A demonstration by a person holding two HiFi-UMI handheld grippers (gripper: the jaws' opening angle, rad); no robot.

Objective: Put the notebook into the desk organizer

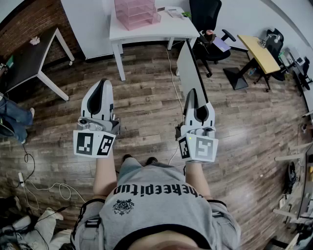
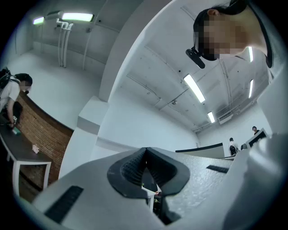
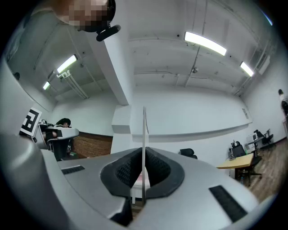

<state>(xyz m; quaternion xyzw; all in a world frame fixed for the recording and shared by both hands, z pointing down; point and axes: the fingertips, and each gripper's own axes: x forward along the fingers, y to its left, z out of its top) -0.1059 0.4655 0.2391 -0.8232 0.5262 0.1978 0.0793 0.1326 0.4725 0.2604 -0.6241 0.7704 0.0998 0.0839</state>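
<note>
Right hand-held gripper pinches the thin, flat, pale notebook by one edge, well apart from the pink, translucent, tiered desk organizer on the white surface. Left hand-held gripper is pressed together on nothing. Likely risks: the smooth cover pivots between the ribbed dark pads, or its long free end strikes a tray rim.

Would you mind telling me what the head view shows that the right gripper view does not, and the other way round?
Only the head view: the notebook's broad cover and the person's grey shirt. Only the right gripper view: the ceiling lights, and the notebook seen edge-on, pinched between the right gripper's pads. Both: the notebook held by that gripper, the yellow desk and the black office chair.
</note>
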